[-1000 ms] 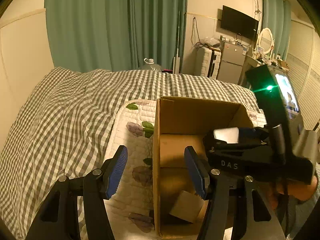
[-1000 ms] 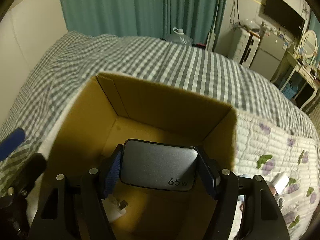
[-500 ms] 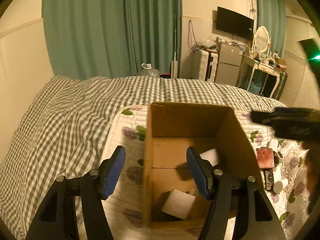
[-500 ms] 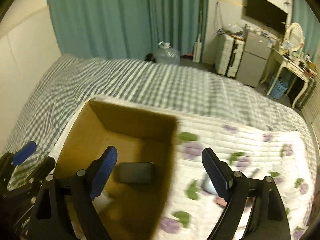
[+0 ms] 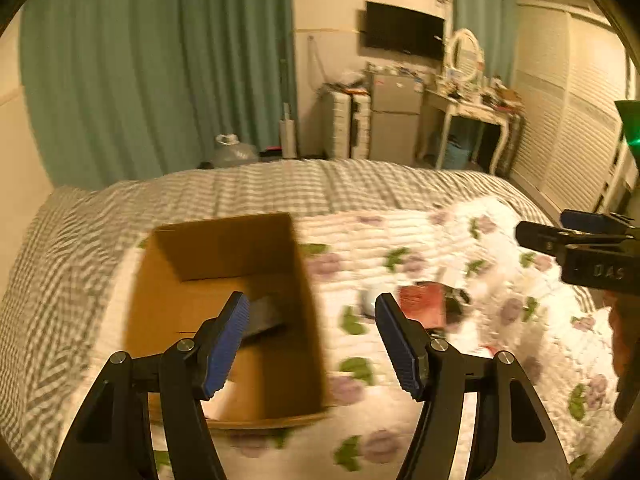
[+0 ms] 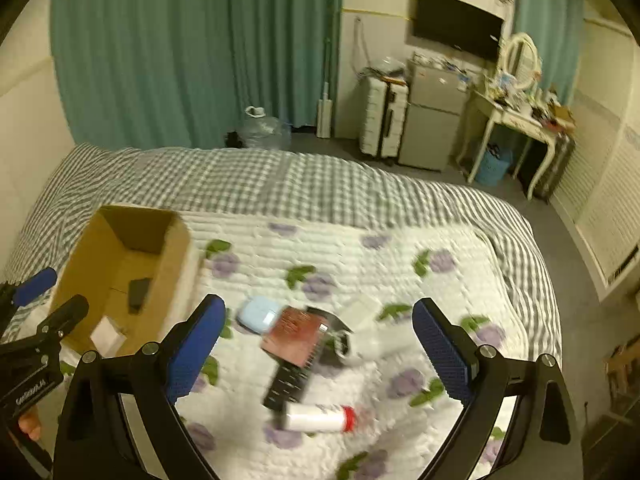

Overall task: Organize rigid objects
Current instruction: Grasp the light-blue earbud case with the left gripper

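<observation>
Both grippers have swung right, away from the cardboard box (image 6: 120, 280); the grey charger (image 6: 138, 292) that the right gripper (image 6: 318, 344) held now lies inside it, beside a white block (image 6: 106, 334). On the floral quilt (image 6: 360, 256) to the box's right sit a red notebook (image 6: 294, 336), black remote (image 6: 290, 384), blue case (image 6: 258, 314) and red-capped tube (image 6: 318, 418). Each gripper's jaws have just been spreading and gape empty, the left gripper (image 5: 312, 344) too.

The cardboard box (image 6: 120, 276) looks matt brown and plain, standing on a soft quilted floral cloth pad (image 6: 360, 264) over a checked woven bedspread (image 6: 280, 184). Each hand-held gripper has matt black plastic arms with ribbed blue rubbery pads (image 6: 196, 344).
</observation>
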Tool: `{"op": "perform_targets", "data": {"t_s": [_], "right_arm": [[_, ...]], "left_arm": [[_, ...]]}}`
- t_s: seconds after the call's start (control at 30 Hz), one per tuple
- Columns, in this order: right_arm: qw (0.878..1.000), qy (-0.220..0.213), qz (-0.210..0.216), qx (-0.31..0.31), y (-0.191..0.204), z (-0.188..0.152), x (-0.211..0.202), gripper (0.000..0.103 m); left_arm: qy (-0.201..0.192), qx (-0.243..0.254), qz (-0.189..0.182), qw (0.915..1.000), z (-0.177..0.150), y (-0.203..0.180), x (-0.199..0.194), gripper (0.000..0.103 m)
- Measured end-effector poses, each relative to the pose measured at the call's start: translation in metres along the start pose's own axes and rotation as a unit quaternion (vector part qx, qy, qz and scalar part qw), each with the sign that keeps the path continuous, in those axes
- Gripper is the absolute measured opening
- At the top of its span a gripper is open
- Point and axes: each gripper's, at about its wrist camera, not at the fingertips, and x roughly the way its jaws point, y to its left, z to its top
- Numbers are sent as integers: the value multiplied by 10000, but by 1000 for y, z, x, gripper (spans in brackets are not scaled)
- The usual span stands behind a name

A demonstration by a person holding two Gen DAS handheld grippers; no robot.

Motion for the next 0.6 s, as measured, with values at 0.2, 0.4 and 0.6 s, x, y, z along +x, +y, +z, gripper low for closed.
{"op": "perform_targets", "data": {"t_s": [0.2,0.4,0.6], "right_arm": [[9996,73,-131,237,-48,-11,12,95],[9976,163,-142,656,-80,-12,54,95],[9966,523,-227,599,-92,-32,99,95]], "left_arm": [[190,333,-47,9993,7,-57,30,68],[540,472,-347,9968,-3,-100,86,68],[698,648,178,9953,-24,-109,143,68]]}}
